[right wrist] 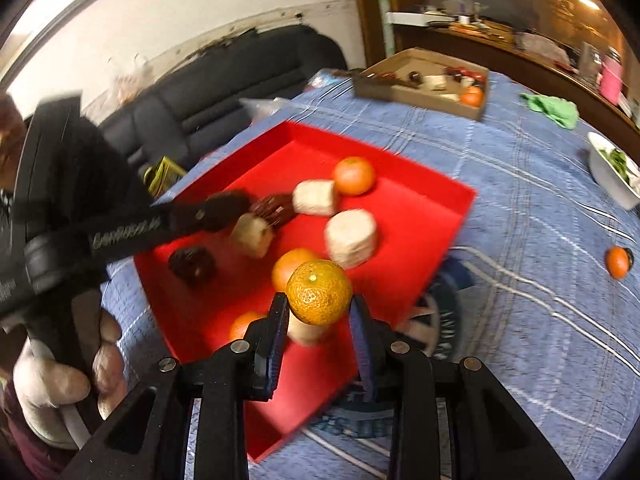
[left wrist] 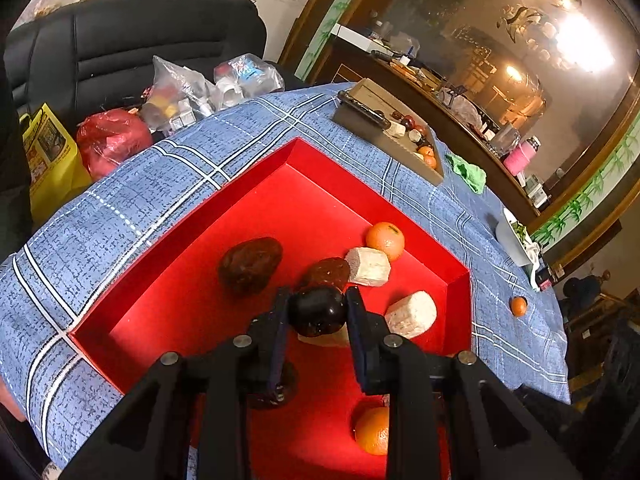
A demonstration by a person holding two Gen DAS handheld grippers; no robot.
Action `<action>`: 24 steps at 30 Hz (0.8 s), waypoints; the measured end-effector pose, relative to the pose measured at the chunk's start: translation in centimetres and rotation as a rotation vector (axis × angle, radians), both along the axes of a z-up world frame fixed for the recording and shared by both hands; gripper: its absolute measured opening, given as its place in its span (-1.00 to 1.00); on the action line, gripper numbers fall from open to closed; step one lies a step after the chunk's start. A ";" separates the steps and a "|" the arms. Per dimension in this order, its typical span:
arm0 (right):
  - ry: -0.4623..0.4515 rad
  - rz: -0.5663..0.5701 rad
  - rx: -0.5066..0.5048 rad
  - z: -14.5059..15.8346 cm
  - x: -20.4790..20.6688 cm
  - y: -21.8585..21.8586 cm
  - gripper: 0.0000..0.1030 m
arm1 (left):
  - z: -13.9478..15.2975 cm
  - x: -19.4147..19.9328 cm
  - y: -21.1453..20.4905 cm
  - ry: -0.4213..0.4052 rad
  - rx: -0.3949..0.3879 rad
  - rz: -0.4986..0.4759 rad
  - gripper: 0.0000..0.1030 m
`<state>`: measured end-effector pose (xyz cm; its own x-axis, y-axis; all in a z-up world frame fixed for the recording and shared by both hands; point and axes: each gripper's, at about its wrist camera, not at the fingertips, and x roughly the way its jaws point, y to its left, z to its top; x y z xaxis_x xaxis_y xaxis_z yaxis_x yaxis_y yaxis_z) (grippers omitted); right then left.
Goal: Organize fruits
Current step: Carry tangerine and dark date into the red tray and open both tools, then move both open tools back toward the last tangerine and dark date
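**Two fruits in the jaws, both bound for the red tray**

Furthest left, the left gripper (left wrist: 318, 310) is clamped on a small, glossy, near-black round fruit (left wrist: 318, 312), both pads pressed on its sides. It hangs over the middle of the shallow red cardboard tray (left wrist: 192, 208), which sits on a blue checked tablecloth (left wrist: 100, 224). Below and ahead of it lie a wrinkled brown date-like fruit (left wrist: 250, 264), a second, smaller one (left wrist: 326, 272), two pale, chalky cylindrical chunks (left wrist: 368, 266) and an orange mandarin (left wrist: 385, 240). I judge this hand is about to set its fruit down. To do it well, aim for bare red floor beside the brown fruits, so that dark goes with dark, bring the fruit down until it rests on the floor, and only then part the pads; a round fruit let go from above is likely to roll into its neighbours.

Further right, the right gripper (right wrist: 320, 312) is closed on a dimpled yellow-orange mandarin (right wrist: 319, 292), held by its sides just above the tray's near corner. Another mandarin (right wrist: 292, 268) lies directly behind it and a third (right wrist: 354, 175) at the far side. A sensible spot is next to the nearer one. The view is smeared by motion, so the hand should settle before release.

Right again, well apart on the cloth, a lone small mandarin (right wrist: 617, 262) waits, and an open brown cardboard box (right wrist: 424, 98) at the table's far end holds more fruit.
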<state>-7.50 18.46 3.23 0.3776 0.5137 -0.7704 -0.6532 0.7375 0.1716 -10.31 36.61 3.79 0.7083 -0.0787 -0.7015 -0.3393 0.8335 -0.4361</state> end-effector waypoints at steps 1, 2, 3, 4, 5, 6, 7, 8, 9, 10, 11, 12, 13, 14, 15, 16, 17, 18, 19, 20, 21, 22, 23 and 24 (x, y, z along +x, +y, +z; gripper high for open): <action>0.005 0.014 -0.007 -0.3 -0.3 0.5 -0.33 | 0.0 0.0 0.2 -0.001 -0.005 0.005 -0.43; 0.008 0.023 -0.010 -0.5 -0.5 0.6 -0.30 | 0.0 -0.2 0.4 -0.007 -0.011 0.011 -0.37; 0.010 0.040 -0.014 -0.7 -0.8 1.0 -0.30 | 0.1 -0.3 0.6 -0.014 -0.013 0.018 -0.24; 0.009 0.053 -0.018 -0.8 -1.1 1.2 -0.30 | 0.3 -0.4 0.7 -0.019 -0.013 0.024 -0.14; 0.002 0.066 -0.016 -0.7 -1.4 1.4 -0.29 | 0.4 -0.6 0.9 -0.027 -0.012 0.031 -0.12; -0.003 0.074 -0.014 -0.6 -1.6 1.5 -0.28 | 0.5 -0.7 1.0 -0.030 -0.014 0.034 -0.08; -0.002 0.082 -0.012 -0.6 -1.8 1.5 -0.28 | 0.6 -0.8 1.1 -0.034 -0.017 0.036 -0.05; 0.000 0.088 -0.009 -0.5 -1.9 1.6 -0.27 | 0.7 -0.9 1.1 -0.038 -0.021 0.036 -0.03; 0.002 0.093 -0.004 -0.4 -2.1 1.6 -0.24 | 0.8 -1.0 1.1 -0.040 -0.021 0.037 0.02; 0.001 0.095 0.000 -0.4 -2.2 1.6 -0.22 | 0.9 -1.0 1.0 -0.042 -0.019 0.037 0.07; 0.001 0.095 0.003 -0.3 -2.3 1.5 -0.19 | 1.1 -1.1 0.9 -0.044 -0.016 0.036 0.09; -0.002 0.095 0.007 -0.2 -2.5 1.4 -0.17 | 1.3 -1.2 0.7 -0.047 -0.010 0.033 0.14; -0.007 0.092 0.009 0.0 -2.7 1.2 -0.16 | 1.4 -1.2 0.5 -0.049 -0.004 0.031 0.21; -0.009 0.089 0.010 0.1 -2.8 1.1 -0.14 | 1.7 -1.4 0.3 -0.053 0.008 0.030 0.25; -0.012 0.085 0.015 0.3 -3.1 0.8 -0.14 | 2.0 -1.5 0.0 -0.053 0.023 0.033 0.38; -0.012 0.077 0.022 0.5 -3.2 0.2 -0.14 | 2.4 -1.6 -0.4 -0.046 0.049 0.040 0.51; -0.013 0.071 0.027 0.7 -3.3 -0.1 -0.13 | 2.8 -1.6 -0.7 -0.044 0.066 0.043 0.57; -0.016 0.062 0.035 0.9 -3.3 -0.8 -0.08 | 3.0 -1.7 -0.9 -0.048 0.073 0.042 0.64; -0.023 0.046 0.043 1.2 -3.4 -1.6 -0.04 | 3.4 -1.8 -1.2 -0.059 0.077 0.036 0.67; -0.029 0.033 0.047 1.4 -3.2 -2.3 0.06 | 3.7 -2.0 -1.6 -0.075 0.074 0.021 0.67; -0.037 0.015 0.051 1.6 -3.1 -3.1 0.13 | 3.9 -2.1 -1.8 -0.079 0.072 0.013 0.68; -0.047 -0.016 0.054 1.8 -3.0 -4.5 0.14 | 4.1 -2.1 -2.2 -0.080 0.068 -0.004 0.68; -0.051 -0.034 0.054 1.9 -2.9 -5.3 0.15 | 4.2 -1.9 -2.7 -0.077 0.060 -0.026 0.68; -0.054 -0.059 0.053 1.9 -2.7 -6.5 0.15 | 4.3 -1.8 -3.1 -0.076 0.053 -0.044 0.68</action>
